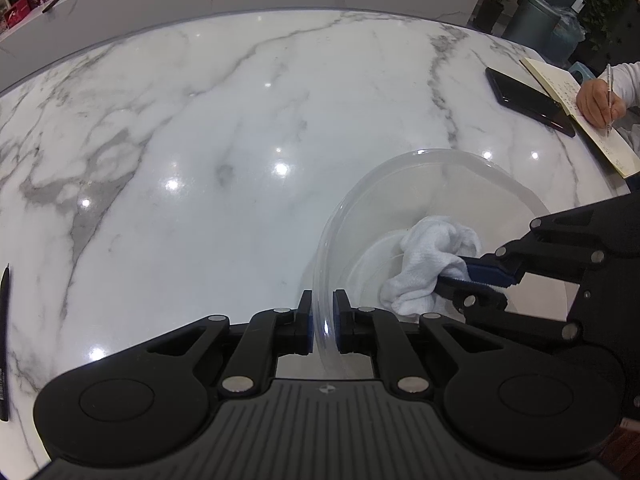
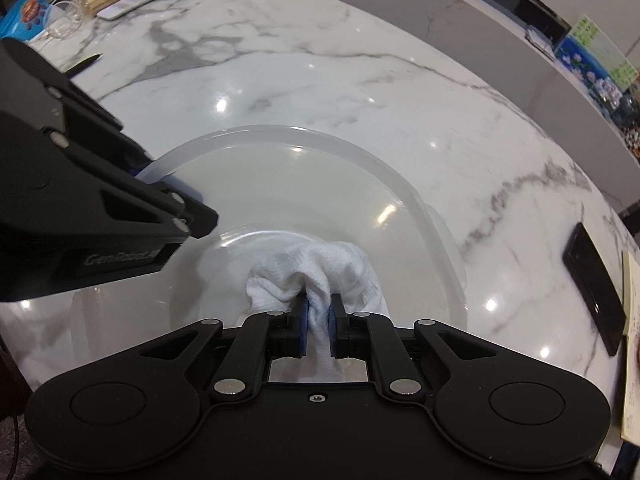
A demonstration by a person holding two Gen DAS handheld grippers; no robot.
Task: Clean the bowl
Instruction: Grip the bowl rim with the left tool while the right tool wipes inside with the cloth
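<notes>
Marble, white with grey veins, made up the table (image 1: 208, 128) on which our clear plastic bowl (image 1: 460, 168) stood, close to the near edge. We had the left gripper (image 1: 323, 322) clamped on the bowl's rim, its two blue pads pressed against the thin transparent wall from either side, one outside and one inside. Our right gripper (image 2: 319, 320) was closed tight on a bunched white cloth (image 2: 320, 272), which sat down in the bottom of the bowl (image 2: 304, 168); from the left wrist view the same cloth (image 1: 428, 260) showed as a crumpled wad against the inner base, with the right gripper (image 1: 460, 276) reaching in from the right. At the far right of the table lay a black phone (image 1: 528, 102) beside an open notebook (image 1: 576, 112), where a person's hand (image 1: 598, 100) held a pen (image 1: 609, 100) to the page. A dark pen (image 1: 4, 340) lay at the left edge. In the right wrist view, a blue packet (image 2: 24, 12) and some clear wrapping lay at the far left corner.
</notes>
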